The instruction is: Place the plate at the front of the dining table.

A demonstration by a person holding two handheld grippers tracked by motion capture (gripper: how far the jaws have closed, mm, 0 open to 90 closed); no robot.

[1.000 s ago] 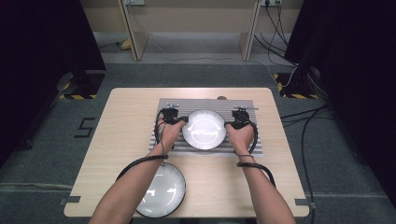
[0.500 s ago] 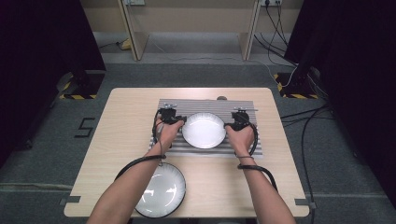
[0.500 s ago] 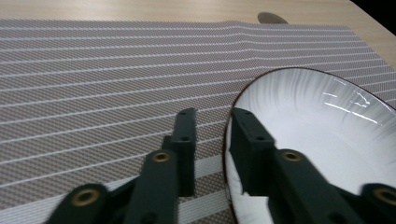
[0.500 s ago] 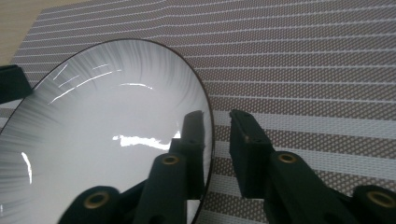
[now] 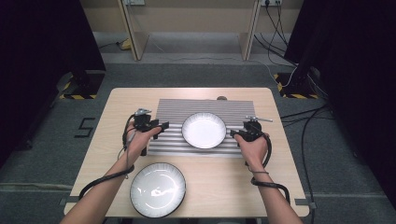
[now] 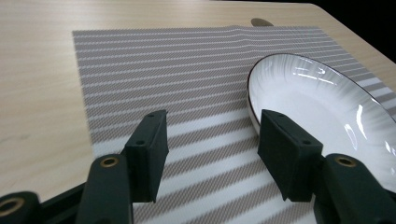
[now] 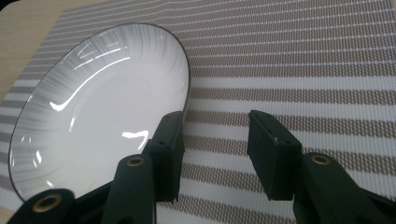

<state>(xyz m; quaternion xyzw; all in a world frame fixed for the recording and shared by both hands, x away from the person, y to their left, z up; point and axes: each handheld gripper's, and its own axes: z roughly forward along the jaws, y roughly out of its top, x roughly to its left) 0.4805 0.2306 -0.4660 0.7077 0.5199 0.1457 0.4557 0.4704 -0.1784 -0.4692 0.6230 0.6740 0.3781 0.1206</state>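
A white plate (image 5: 203, 130) with a thin dark rim lies flat on the striped grey placemat (image 5: 205, 106). My left gripper (image 5: 162, 128) is open over the mat's left edge, clear of the plate. In the left gripper view the plate (image 6: 322, 105) lies just right of the open left gripper (image 6: 212, 147). My right gripper (image 5: 233, 134) is open at the mat's right edge, close to the plate's rim. From the right gripper view, the plate (image 7: 88, 102) sits left of the open right gripper (image 7: 215, 151), whose jaws hold nothing.
A second white plate (image 5: 158, 189) rests on the wooden table (image 5: 93, 140) near its front edge, left of centre. A small dark round mark (image 5: 221, 98) sits at the mat's far edge. Cables (image 5: 100, 179) trail from both grippers along the forearms.
Both grippers have let go of the plate and drawn outward from it, left to the left, right to the right. The plate now rests on the mat.
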